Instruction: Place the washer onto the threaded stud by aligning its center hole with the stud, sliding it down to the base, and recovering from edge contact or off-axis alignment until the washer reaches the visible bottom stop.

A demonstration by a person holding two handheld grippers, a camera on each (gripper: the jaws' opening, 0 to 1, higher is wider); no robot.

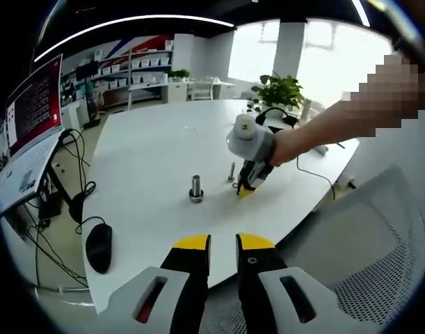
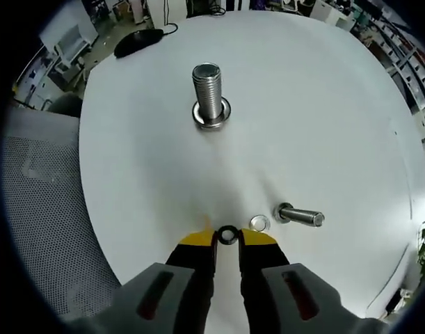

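The step in hand is picking up the washer [image 2: 227, 235]. In the right gripper view it lies on the white table [image 2: 302, 104], exactly between the yellow tips of the right gripper [image 2: 227, 238], whose jaws stand close on both sides of it; it seems they are pinching it, but a real squeeze I cannot confirm. The threaded stud [image 2: 209, 94] stands upright well apart, with a ring at its base. A second small washer [image 2: 259, 223] and a lying bolt [image 2: 301, 217] are just beside. Next, the washer must be lifted, carried over the stud and kept level so the hole meets the top. In the left gripper view, the left gripper [image 1: 222, 245] hangs at the table edge, jaws slightly spread and empty; there the washer is hidden under the other tool.
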